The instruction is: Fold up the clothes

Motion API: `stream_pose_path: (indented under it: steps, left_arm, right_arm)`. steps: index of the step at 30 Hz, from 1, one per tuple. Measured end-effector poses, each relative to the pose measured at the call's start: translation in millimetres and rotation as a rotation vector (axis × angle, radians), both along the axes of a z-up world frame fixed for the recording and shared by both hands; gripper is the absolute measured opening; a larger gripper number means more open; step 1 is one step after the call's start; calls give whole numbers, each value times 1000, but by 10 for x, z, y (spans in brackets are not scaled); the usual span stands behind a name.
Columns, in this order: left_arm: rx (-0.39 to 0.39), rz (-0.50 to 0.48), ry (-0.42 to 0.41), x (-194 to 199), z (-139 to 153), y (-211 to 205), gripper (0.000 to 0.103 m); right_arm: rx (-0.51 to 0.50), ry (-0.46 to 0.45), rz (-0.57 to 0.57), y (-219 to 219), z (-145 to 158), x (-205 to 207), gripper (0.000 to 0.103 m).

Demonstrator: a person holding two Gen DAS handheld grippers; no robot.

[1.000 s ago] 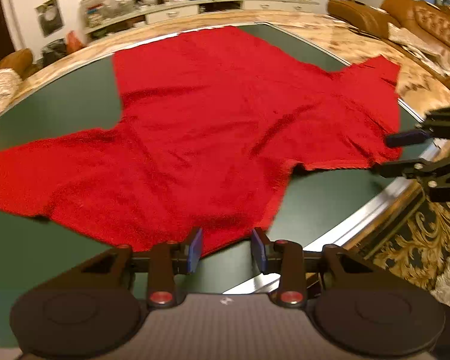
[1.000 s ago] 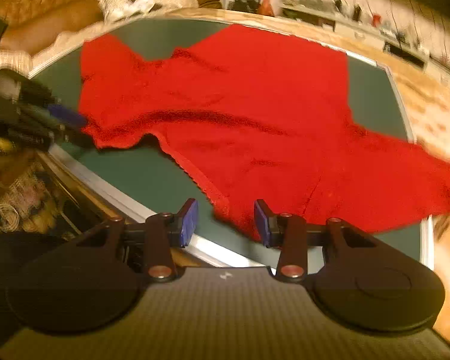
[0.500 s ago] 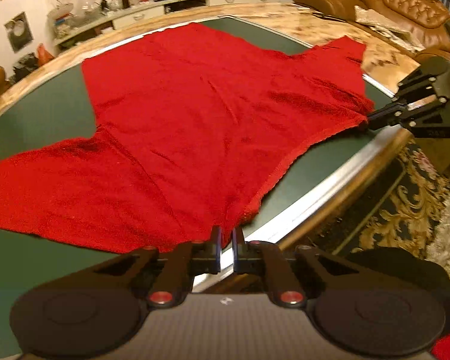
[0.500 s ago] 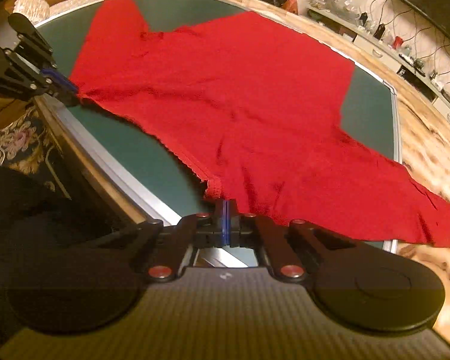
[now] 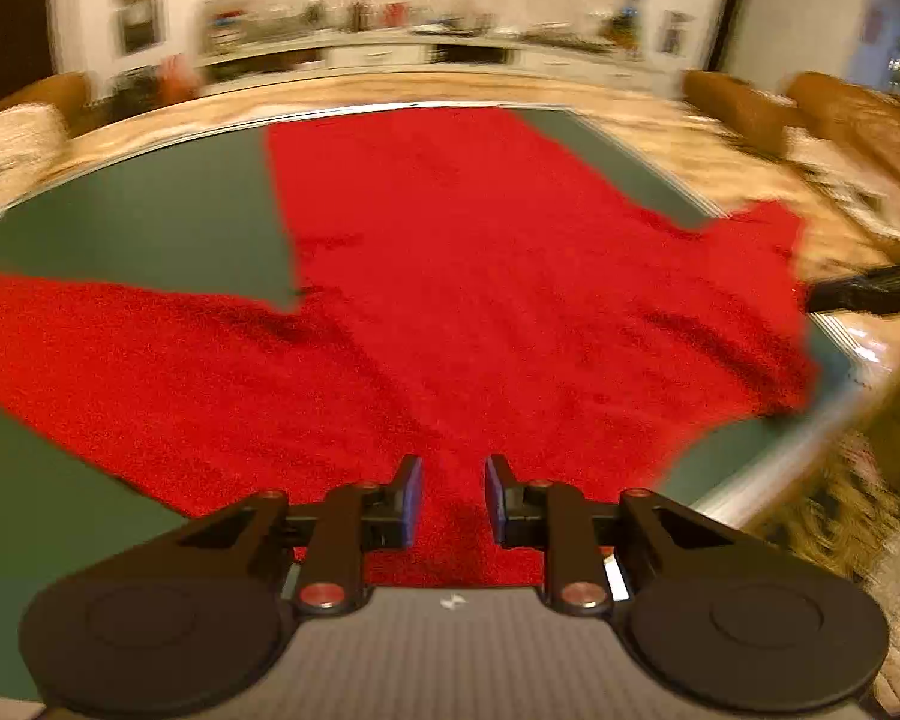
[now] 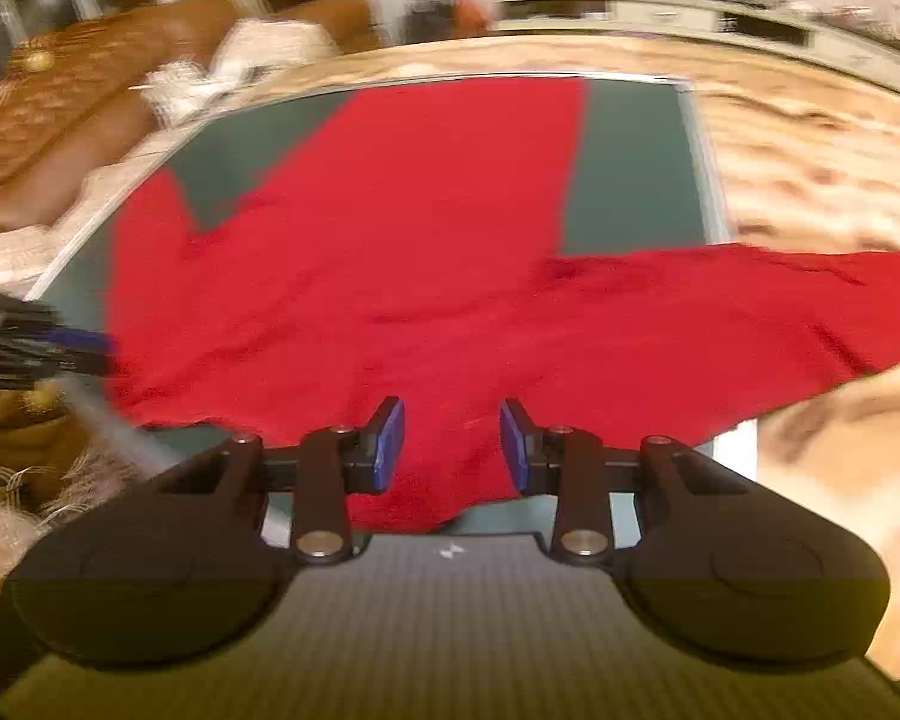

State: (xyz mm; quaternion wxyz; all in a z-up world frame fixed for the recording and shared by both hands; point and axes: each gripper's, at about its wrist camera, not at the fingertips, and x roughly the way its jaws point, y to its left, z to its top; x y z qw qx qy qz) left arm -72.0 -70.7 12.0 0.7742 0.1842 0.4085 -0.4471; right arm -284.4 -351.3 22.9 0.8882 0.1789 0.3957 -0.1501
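Red garment point(image 5: 480, 300): knit top, spread flat on green table point(image 5: 138, 216), sleeves out toward both side edges, neck end at near edge, hem toward far edge.
Left gripper point(image 5: 447, 498): jaws spread, blue pads point(image 5: 413, 495) apart, red fabric showing between them at near edge; not pinching.
Right gripper point(image 6: 450, 441): jaws spread wide, over garment's near edge, nothing gripped; also seen in left view point(image 5: 870, 294) by right sleeve.
Table rim point(image 6: 711, 180): metal strip, marble-look floor beyond.
Sofa point(image 6: 60, 102): brown leather, past far-left corner.
Blur: both views motion-smeared.
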Motion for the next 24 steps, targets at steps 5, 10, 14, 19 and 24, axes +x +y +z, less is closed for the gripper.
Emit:
stream_pose_path:
  steps: [5, 10, 14, 19, 24]
  left_arm:
    - [63, 43, 9, 57, -125, -19, 28]
    - [40, 72, 55, 117, -117, 97, 28]
    - [64, 51, 30, 82, -101, 95, 28]
    - [29, 47, 3, 52, -63, -18, 45]
    - [-23, 41, 15, 243, -22, -334, 46]
  right_arm:
    - [-12, 62, -80, -82, -241, 115, 41]
    - [-48, 115, -111, -197, -369, -36, 41]
    - [-65, 124, -123, -227, -353, -106, 41]
    - [3, 56, -193, -470, -309, -199, 41]
    - [11, -3, -148, -553, -168, 57, 41]
